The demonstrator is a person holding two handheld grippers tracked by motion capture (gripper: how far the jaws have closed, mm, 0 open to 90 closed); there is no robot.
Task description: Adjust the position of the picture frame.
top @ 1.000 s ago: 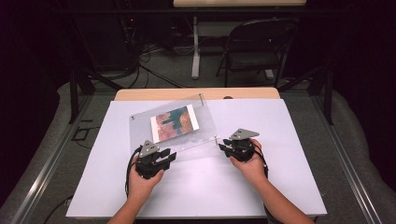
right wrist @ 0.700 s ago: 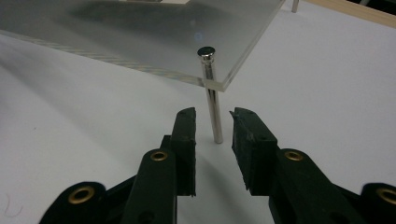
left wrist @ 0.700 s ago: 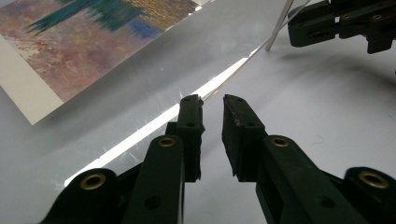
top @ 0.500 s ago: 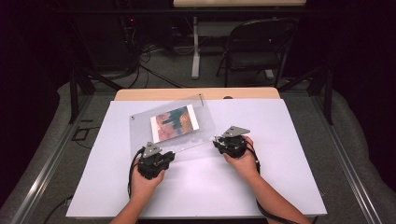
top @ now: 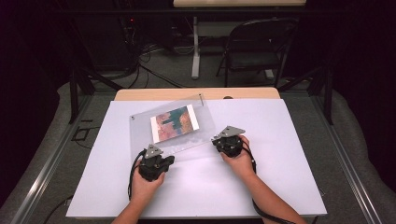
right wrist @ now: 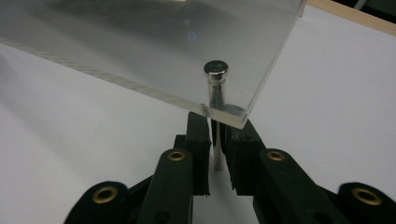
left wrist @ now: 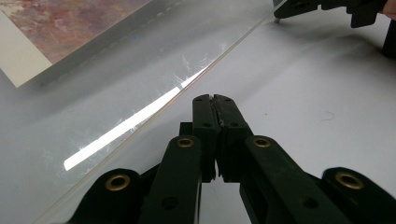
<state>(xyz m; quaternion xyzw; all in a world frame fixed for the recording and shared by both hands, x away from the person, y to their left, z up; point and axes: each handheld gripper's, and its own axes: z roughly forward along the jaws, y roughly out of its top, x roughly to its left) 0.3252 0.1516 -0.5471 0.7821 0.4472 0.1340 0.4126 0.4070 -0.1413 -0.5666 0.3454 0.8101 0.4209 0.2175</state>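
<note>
A clear acrylic plate (top: 140, 127) (left wrist: 116, 84) (right wrist: 140, 46) lies slanted on the white table, with a reddish and teal picture (top: 175, 122) (left wrist: 70, 23) under it. My left gripper (top: 161, 154) (left wrist: 215, 99) rests at the plate's near edge. Its jaws have just been closing and are shut, with nothing between them. My right gripper (top: 215, 138) (right wrist: 215, 121) sits at the plate's near right corner. Its jaws have just been closing too, and grip the shaft of a metal pin (right wrist: 215, 70) that runs through that corner.
The white tabletop (top: 280, 177) stretches to the right and front of the hands, with a wooden strip (top: 196, 93) along its back edge. A folding chair (top: 254, 46) and floor cables (top: 154, 70) lie beyond. The right gripper's tip (left wrist: 280, 11) shows in the left gripper view.
The right hand has slid left to the plate's near right corner. The left hand has stayed at the plate's near edge.
</note>
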